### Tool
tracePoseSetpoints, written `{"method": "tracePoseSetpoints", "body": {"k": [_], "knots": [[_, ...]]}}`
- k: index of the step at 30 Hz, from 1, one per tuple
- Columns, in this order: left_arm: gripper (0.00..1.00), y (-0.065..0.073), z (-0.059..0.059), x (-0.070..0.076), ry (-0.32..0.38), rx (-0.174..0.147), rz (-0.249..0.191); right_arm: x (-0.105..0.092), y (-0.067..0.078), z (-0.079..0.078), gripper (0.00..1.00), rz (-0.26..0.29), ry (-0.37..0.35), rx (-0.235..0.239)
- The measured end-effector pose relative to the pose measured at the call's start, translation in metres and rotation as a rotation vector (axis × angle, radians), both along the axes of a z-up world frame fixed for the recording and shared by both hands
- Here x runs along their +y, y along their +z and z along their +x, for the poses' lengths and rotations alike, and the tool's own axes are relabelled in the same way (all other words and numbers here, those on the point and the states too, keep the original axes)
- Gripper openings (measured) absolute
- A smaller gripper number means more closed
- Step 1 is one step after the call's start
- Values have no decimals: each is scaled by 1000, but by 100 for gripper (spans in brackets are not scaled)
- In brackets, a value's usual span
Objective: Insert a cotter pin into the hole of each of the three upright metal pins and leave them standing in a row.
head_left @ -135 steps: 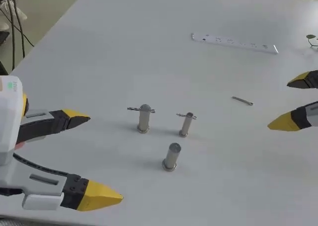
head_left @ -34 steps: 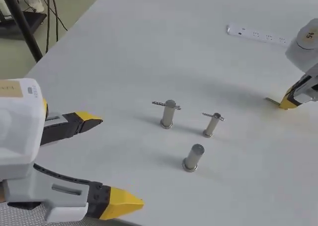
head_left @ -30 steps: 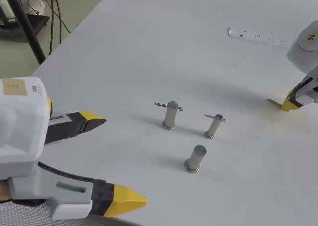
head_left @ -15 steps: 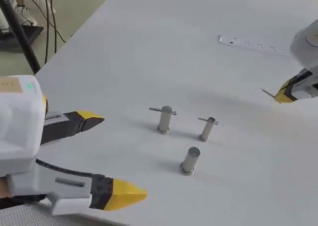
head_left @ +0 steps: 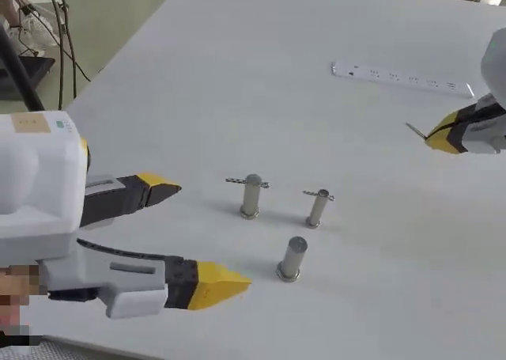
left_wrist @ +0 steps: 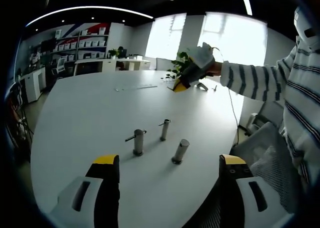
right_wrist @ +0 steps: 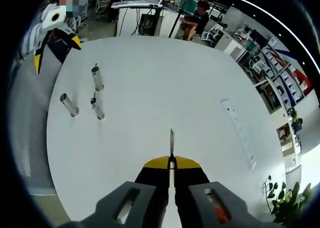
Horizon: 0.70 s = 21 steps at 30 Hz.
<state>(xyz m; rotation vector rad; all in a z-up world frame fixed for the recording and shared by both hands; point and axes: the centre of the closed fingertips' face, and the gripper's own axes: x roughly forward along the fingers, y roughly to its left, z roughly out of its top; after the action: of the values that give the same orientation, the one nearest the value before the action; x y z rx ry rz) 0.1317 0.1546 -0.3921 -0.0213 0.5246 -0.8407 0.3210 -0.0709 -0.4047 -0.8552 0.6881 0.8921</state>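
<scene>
Yellow-tipped right gripper [right_wrist: 171,161] pinches a thin silver cotter pin [right_wrist: 171,142] jutting past its tips; three upright grey metal pins [head_left: 292,258] stand just ahead of the spread left gripper [head_left: 207,233].

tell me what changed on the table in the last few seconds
The right gripper reached the loose cotter pin that lay on the table, shut on it and lifted it clear. The left gripper stayed open at the near side. The back left pin and back right pin stayed upright with their cotters in, the front pin upright and bare.
</scene>
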Motion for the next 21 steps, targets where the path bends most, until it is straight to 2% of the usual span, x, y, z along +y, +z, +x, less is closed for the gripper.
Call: {"method": "tracePoseSetpoints", "body": {"k": [3,7,8,14,21], "knots": [[78,4,4,-5,-1,-2,-23,2,4,-9,0,15,2,-36],[76,7,9,-11,-7,-4,-39,5,6,-25,0,33,2,-59],[75,7,9,-12,-8,-3,-42,6,7,-33,0,32,6,-69],[73,8,14,-22,-27,-2,-52,14,9,-52,0,52,15,-93],[70,15,23,-33,-43,0,-96,29,8,-80,0,39,50,-127]]}}
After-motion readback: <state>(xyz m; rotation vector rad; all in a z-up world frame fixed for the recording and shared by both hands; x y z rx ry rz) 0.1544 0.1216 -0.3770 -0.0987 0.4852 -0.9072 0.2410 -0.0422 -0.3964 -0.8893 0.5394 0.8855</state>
